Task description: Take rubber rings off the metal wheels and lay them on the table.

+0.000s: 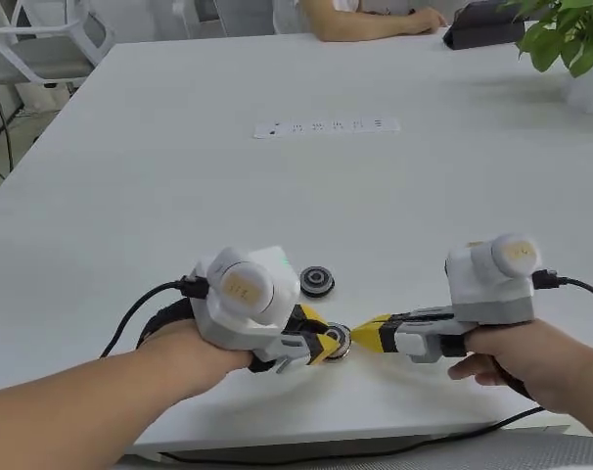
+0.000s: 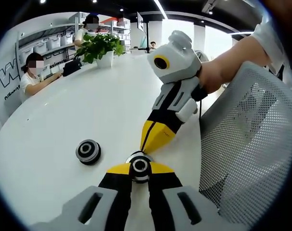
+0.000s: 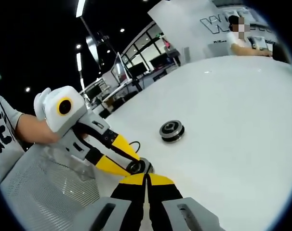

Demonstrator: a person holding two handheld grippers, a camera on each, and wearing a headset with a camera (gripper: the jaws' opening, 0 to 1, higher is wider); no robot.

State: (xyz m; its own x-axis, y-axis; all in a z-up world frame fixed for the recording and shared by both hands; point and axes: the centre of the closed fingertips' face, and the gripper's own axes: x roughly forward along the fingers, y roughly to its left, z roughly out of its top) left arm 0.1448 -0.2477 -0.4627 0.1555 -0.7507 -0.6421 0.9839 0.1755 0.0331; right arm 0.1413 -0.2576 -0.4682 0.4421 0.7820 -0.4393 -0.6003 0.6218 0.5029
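White table (image 1: 277, 196), mesh chair (image 2: 252, 144), potted plant (image 1: 566, 39), shelves (image 2: 49, 45).

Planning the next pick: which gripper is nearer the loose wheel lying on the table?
Left. The left gripper sits just beside the loose wheel, holding a second wheel; the right gripper points in from farther off, beyond the second wheel.

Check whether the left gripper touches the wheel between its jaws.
Touching. In the left gripper view, the left gripper clamps the wheel, both jaws against its sides.
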